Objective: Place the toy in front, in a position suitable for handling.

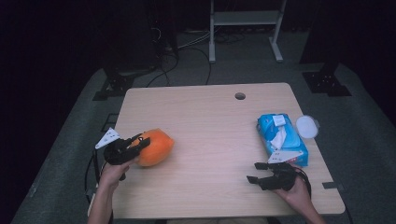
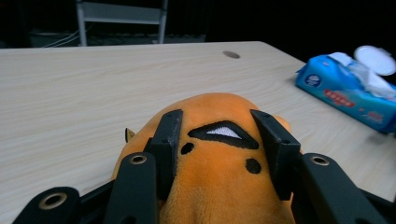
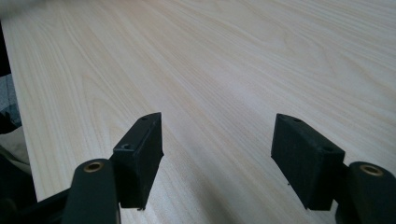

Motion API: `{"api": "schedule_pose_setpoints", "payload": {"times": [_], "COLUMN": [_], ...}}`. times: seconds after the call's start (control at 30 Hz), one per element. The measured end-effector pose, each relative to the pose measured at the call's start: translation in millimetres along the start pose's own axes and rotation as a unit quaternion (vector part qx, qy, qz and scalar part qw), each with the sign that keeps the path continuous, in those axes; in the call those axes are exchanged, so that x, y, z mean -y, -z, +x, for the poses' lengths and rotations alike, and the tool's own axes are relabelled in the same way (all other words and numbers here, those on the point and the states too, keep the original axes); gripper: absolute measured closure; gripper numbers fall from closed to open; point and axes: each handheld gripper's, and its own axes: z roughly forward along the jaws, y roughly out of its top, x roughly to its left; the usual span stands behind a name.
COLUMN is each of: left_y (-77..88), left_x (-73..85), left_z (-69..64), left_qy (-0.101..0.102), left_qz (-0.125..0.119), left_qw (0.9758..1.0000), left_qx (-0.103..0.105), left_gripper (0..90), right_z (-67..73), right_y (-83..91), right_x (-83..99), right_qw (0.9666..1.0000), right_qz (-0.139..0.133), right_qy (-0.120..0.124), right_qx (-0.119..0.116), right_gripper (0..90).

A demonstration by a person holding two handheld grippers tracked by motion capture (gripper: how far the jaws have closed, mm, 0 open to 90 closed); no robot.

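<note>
Left claw (image 1: 135, 145) clamped on 1 orange plush toy (image 1: 156, 147), pads squeezing its sides; toy sits at the tabletop (image 1: 210, 135) left edge, long axis running right, away from the claw. 1 blue wipes pack (image 1: 281, 138) and 1 white lid (image 1: 307, 126) far right. Right claw (image 1: 254, 172) wide open, empty, just before the pack, well apart from the toy.
</note>
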Motion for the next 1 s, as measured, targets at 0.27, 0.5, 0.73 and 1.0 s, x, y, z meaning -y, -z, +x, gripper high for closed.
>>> {"api": "schedule_pose_setpoints", "payload": {"times": [0.27,0.5,0.73,1.0], "left_y": [-8.2,-28.7,-81.4,-112.9], "left_x": [-13.9,-26.3,-27.9,-27.0], "left_z": [-22.7,-46.3,-86.5,-120.7], "left_qy": [-0.005,-0.019,-0.036,-0.059], "left_qz": [-0.022,-0.023,0.005,0.022], "left_qw": [0.9988,0.9959,0.9883,0.9789], "left_qx": [0.044,0.086,0.148,0.194], "left_gripper": [57.2,57.3,57.4,57.4], "right_z": [-1.8,-2.6,-5.4,-9.1], "right_y": [1.0,2.4,7.3,14.8], "right_x": [0.3,0.1,0.3,1.4], "right_qw": [1.0000,0.9999,0.9998,0.9994], "right_qz": [-0.003,-0.005,-0.012,-0.024], "right_qy": [-0.008,-0.010,-0.013,-0.018], "right_qx": [0.001,0.004,0.009,0.014], "right_gripper": [32.5,32.5,32.6,32.6]}}
